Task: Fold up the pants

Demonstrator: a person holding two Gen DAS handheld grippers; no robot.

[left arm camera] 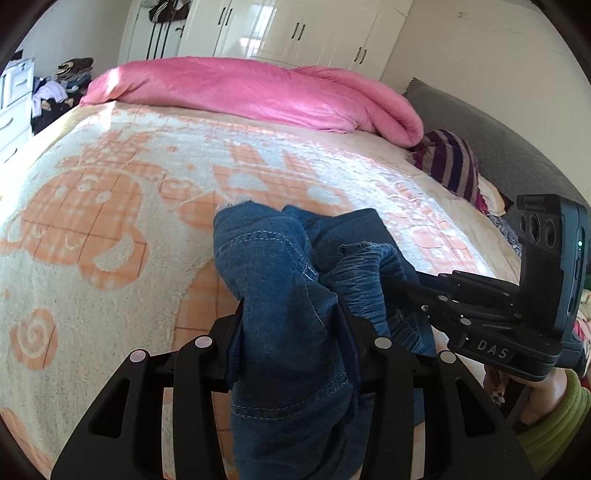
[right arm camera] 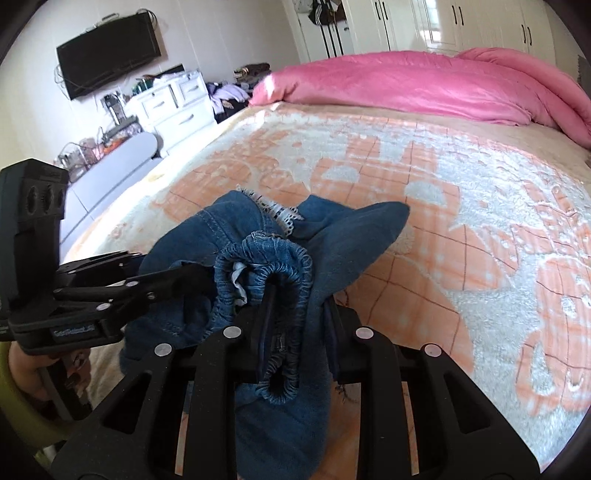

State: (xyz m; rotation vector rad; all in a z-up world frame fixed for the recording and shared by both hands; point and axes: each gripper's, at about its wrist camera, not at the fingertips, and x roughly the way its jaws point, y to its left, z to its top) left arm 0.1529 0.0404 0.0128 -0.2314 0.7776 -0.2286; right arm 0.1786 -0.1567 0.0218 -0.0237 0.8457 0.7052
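Note:
A pair of blue denim pants [left arm camera: 273, 258] is bunched up and lifted above the bed's cream and orange blanket [left arm camera: 110, 206]. In the left wrist view my left gripper [left arm camera: 291, 314] is shut on a thick fold of the denim, which hangs down between its fingers. My right gripper [left arm camera: 406, 284] reaches in from the right and grips the same bundle. The right wrist view shows the right gripper [right arm camera: 297, 306] shut on the gathered elastic waistband [right arm camera: 273, 258], and a blue flap of the pants [right arm camera: 351, 229] sticks out ahead. My left gripper [right arm camera: 192, 277] comes in from the left, its tips buried in the denim.
A rolled pink duvet [left arm camera: 258, 92] lies across the far end of the bed. A striped pillow [left arm camera: 450, 166] leans by the grey headboard [left arm camera: 498, 147]. White drawers [right arm camera: 173, 107] and a wall TV [right arm camera: 107, 59] stand beyond the bed's left side, wardrobes [left arm camera: 295, 33] behind.

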